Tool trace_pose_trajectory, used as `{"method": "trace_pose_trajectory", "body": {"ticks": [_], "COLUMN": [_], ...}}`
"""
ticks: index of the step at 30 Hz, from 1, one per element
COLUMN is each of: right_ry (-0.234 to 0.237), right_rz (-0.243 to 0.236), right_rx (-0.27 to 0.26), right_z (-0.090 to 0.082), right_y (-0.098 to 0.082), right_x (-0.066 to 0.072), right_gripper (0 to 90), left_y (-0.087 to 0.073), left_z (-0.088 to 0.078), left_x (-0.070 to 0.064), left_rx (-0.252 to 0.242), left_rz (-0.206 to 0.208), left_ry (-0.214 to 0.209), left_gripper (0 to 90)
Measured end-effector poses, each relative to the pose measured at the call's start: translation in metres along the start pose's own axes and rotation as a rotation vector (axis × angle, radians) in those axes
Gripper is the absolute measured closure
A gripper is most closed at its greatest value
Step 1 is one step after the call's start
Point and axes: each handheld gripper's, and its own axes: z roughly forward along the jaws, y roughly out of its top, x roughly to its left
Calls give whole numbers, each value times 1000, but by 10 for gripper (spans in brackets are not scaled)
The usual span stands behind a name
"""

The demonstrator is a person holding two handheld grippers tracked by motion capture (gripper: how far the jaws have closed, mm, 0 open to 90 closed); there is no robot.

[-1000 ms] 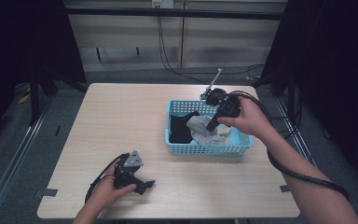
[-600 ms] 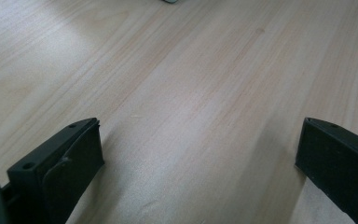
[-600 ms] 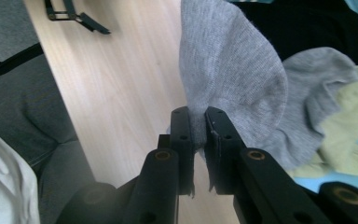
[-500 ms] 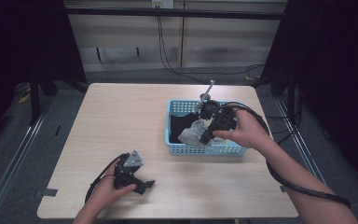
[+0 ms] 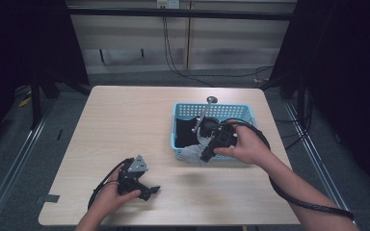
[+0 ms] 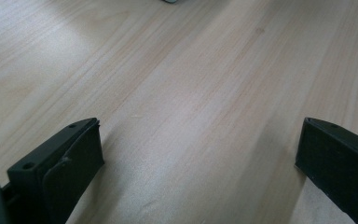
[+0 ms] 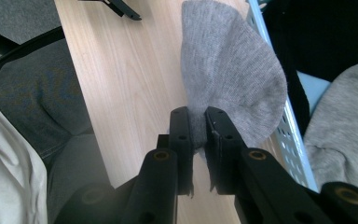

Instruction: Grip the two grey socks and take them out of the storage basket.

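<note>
Right gripper (image 7: 196, 135) is clamping a grey sock (image 7: 228, 74), jaws pressed together on a fold of the fabric near its lower edge. The sock is hanging over the near wall of the blue basket (image 5: 179, 126), its rounded end lying toward the bare table (image 5: 125, 120) on the person's side; in the high view the same gripper (image 5: 206, 155) is sitting at the basket's near rim. More grey fabric (image 7: 340, 116) and something dark are lying inside the basket. Left gripper (image 5: 149, 191) is resting low on the table near the front edge, well apart from the basket, jaws spread wide with nothing between them and only wood grain ahead. Judgement: the right hand is far nearer; the open tabletop lies toward the person and to the left of the basket, so a pull that way would probably clear the rim.
</note>
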Motion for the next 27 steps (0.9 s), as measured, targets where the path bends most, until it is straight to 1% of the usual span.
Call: {"method": "trace_pose_trajectory", "body": {"ticks": [4, 5, 6, 11, 12, 16, 22, 25, 27], "right_ry": [9, 12, 13, 17, 28, 31, 39, 40, 44], "right_rz": [-5, 3, -4, -10, -8, -14, -3, -4, 4], "right_rx": [3, 8, 8, 24, 26, 29, 35, 38, 42], "right_z": [7, 9, 11, 22, 26, 31, 41, 43, 45], "right_y": [1, 1, 1, 2, 2, 2, 0, -2, -3], "right_x": [1, 1, 1, 2, 2, 1, -1, -2, -1], "right_gripper": [813, 813, 812, 811, 811, 813, 815, 814, 815], "left_y": [0, 0, 0, 0, 0, 0, 0, 0, 0], "left_z": [0, 0, 0, 0, 0, 0, 0, 0, 0], "left_x": [0, 0, 0, 0, 0, 0, 0, 0, 0], "left_rx": [0, 1, 1, 0, 1, 1, 1, 1, 1], "left_rz": [2, 2, 3, 2, 3, 3, 3, 2, 3], "left_ry": [1, 1, 1, 1, 1, 1, 1, 1, 1], "left_gripper": [0, 0, 0, 0, 0, 0, 0, 0, 0]}}
